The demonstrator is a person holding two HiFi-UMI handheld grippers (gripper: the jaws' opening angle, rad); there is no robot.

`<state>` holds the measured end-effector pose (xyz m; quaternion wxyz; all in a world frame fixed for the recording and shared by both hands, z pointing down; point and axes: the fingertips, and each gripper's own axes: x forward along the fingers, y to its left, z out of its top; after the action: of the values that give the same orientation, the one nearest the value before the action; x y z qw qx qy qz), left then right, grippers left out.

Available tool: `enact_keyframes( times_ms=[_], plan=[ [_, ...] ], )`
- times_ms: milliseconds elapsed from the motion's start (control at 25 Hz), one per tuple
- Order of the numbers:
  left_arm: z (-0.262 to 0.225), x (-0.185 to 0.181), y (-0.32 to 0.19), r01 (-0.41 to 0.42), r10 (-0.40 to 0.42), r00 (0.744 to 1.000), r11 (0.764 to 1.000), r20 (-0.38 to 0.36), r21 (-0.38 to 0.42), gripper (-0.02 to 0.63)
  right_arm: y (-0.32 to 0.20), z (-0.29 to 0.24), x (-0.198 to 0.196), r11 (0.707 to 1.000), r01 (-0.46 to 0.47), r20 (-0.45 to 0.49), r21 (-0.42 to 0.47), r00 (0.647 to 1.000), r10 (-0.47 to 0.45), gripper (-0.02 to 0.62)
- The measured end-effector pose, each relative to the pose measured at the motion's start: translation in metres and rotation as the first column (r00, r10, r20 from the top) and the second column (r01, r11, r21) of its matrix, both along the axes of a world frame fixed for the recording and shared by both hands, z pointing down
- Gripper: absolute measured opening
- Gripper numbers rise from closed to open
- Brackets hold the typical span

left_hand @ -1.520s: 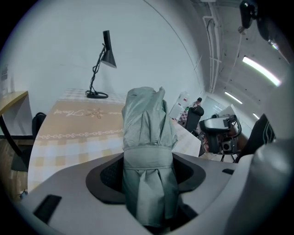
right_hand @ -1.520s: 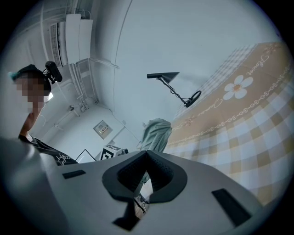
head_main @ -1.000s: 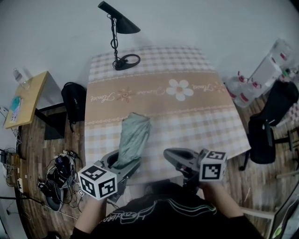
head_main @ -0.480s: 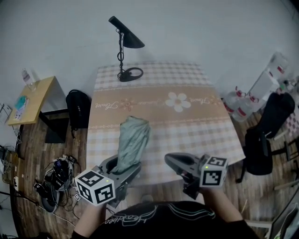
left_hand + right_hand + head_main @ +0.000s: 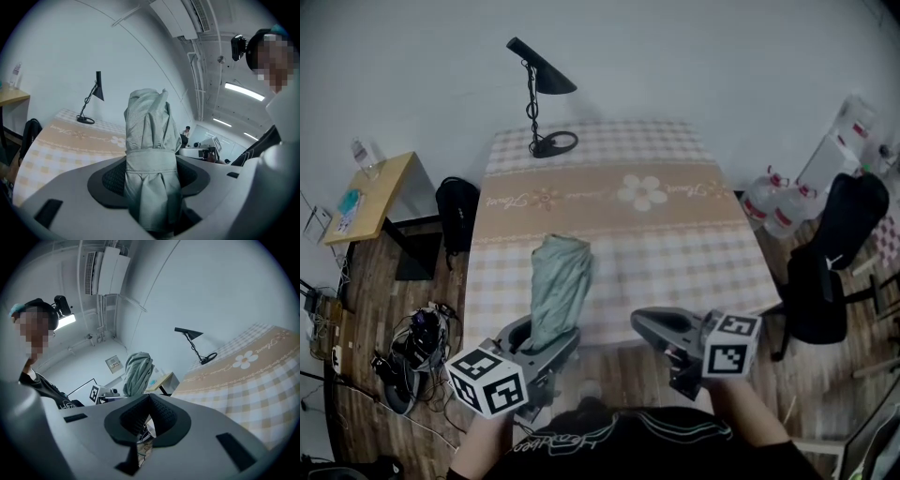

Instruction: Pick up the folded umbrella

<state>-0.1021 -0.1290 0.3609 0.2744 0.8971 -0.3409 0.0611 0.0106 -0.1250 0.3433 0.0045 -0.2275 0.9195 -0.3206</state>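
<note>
Gripping folded umbrella tight in left gripper jaws, above near edge of table, toward left corner. Looks lifted clear: pick-up nearly done. Right gripper jaws pressed together, nothing inside. Left to do: maybe lift higher.

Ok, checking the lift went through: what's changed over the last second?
The left gripper, jaws clamped on the folded umbrella, has pulled back past the near edge of the table toward the person; the right gripper drew back too. Unchanged: that grip, the right jaws shut and empty, the desk lamp.
</note>
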Motion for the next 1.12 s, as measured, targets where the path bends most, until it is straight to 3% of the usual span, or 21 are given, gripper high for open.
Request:
enact_keyframes(
  times_ms=[360,520,1120],
  plan=[
    [-0.011,0.034,0.067,0.009,-0.009,1.0,1.0,-0.021,0.004,0.264,0.072,-0.016,0.022,0.996,0.056,0.04,0.064,0.997,-0.059,0.011],
    [-0.022,0.042,0.087,0.009,-0.008,1.0,0.999,-0.017,0.038,0.264,0.099,-0.03,0.026,0.987,0.081,0.03,0.14,0.996,-0.086,0.011],
    [-0.039,0.063,0.135,0.011,-0.01,1.0,0.996,-0.013,0.092,0.264,0.144,-0.045,0.041,0.974,0.099,0.033,0.203,0.994,-0.108,0.011]
  ],
)
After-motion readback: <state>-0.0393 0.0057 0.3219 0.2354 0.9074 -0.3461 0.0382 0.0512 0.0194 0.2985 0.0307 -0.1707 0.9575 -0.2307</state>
